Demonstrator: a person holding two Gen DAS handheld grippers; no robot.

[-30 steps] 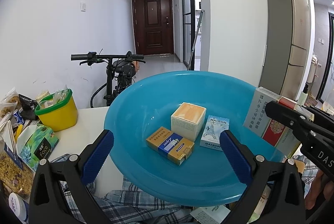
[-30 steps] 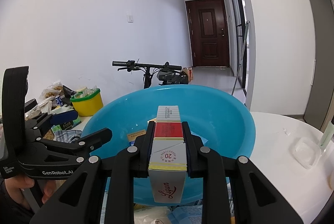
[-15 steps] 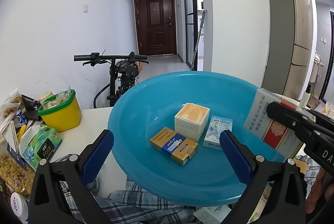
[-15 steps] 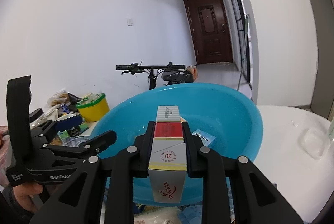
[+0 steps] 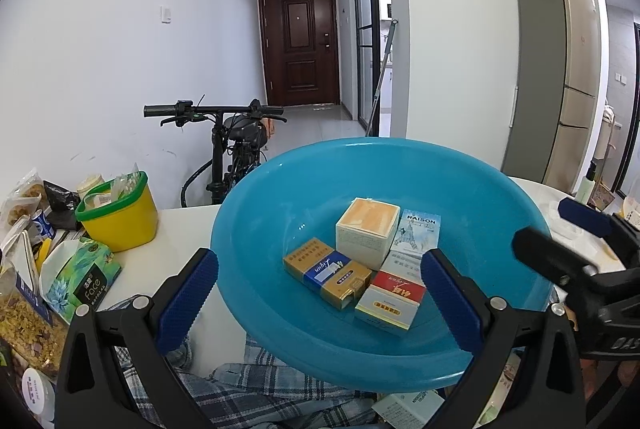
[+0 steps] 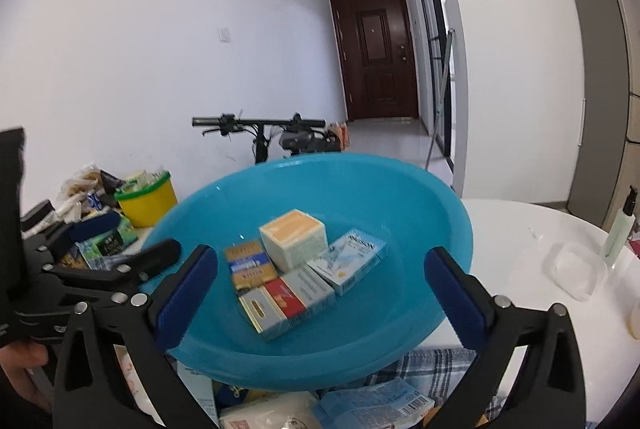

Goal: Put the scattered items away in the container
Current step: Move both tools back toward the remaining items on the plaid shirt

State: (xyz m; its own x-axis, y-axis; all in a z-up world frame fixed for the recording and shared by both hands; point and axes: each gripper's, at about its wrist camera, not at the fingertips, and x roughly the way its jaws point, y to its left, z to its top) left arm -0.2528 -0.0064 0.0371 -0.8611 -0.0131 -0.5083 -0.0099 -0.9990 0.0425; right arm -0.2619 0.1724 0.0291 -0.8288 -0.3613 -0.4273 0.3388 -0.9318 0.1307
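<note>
Right gripper (image 6: 320, 281) jaws are opening to full width, nothing between them. The red-and-white pack (image 6: 286, 303) lies in the blue basin (image 6: 420, 197), leaning against the gold-and-blue pack (image 6: 248, 265) and just beside the cream box (image 6: 294, 237) and the pale blue pack (image 6: 352, 261). Left gripper (image 5: 320, 293) jaws stand wide and empty, poised at the basin's near rim.

Risks, as judgement: the basin sits on a checked cloth (image 5: 248, 389) over clutter, so it looks tilted toward the cameras. A nudge from either gripper at the rim could tip it further or slide it, spilling the four boxes. The red-and-white pack rests at an angle and may shift if the basin is bumped. More items remain outside: a light blue packet (image 6: 372, 405) and a white packet (image 6: 268, 413) lie partly under the basin's near edge. Pulling them out could drag the cloth and basin with them. The two grippers are close together on the left of the right wrist view, so a collision is possible on the next reach.
</note>
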